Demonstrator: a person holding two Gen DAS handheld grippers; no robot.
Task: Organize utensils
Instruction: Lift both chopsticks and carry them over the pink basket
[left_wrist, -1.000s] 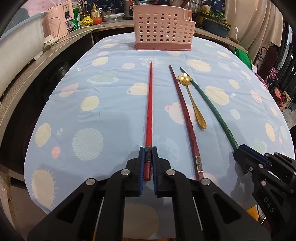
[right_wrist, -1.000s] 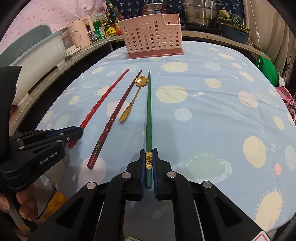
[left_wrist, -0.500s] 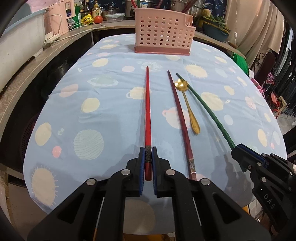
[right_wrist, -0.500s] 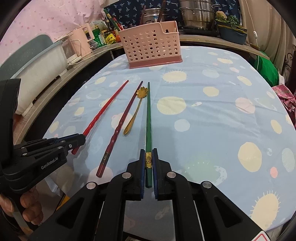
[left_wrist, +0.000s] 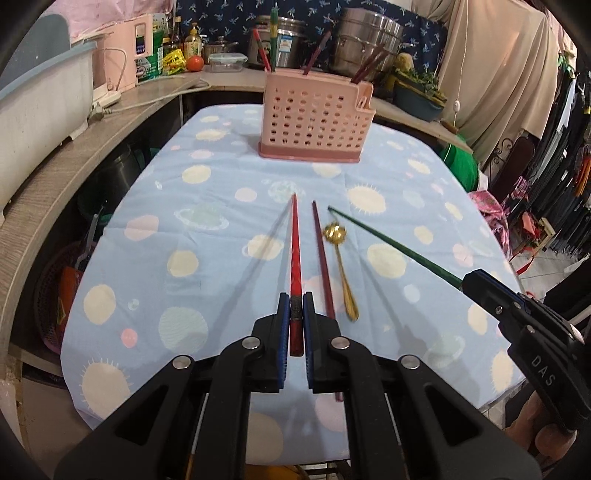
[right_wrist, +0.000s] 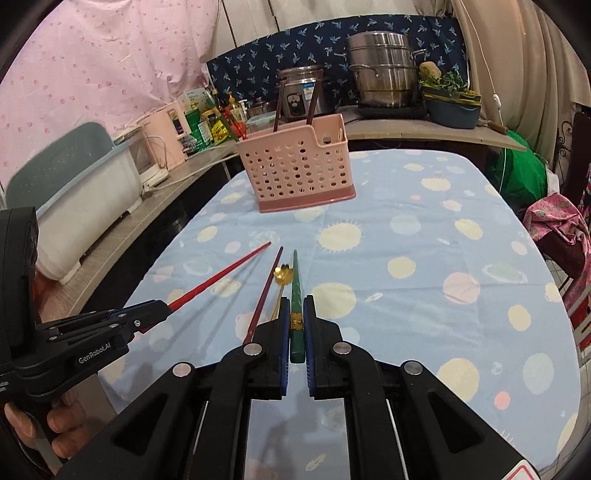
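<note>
Left wrist view shows your left gripper (left_wrist: 295, 306) clamped on the butt end of the red chopstick (left_wrist: 295, 254), which hangs clear of the blue planet-print tablecloth (left_wrist: 207, 236); its shadow falls apart from it on the cloth, so the tip is in the air. Your right gripper (right_wrist: 295, 310) is clamped the same way on the green chopstick (right_wrist: 296, 280), just behind its gold band, and that stick too angles up off the cloth.

Two utensils lie on the table between the lifted pair: the dark maroon chopstick (left_wrist: 320, 254) and, just beside it, the gold spoon (left_wrist: 341, 269) with its flower-shaped bowl pointing toward the far end. Neither is touched by a gripper.

The pink perforated holder (left_wrist: 314, 118) stands upright at the far end of the table, well apart from both grippers. Several chopsticks already stand in it, and a narrower compartment shows at its right end.

You look to be in the carry step: both sticks are picked up and lifted, and neither is near the holder yet. The next move calls for bringing each stick forward over the holder's rim, tipping it toward upright with the thin tip down, and opening the jaws only once the tip is inside a compartment. Each stick is long and held at one end, so it may swing or catch the rim. Keep the two sticks from crossing as they converge. The maroon chopstick and the spoon remain for later.
</note>
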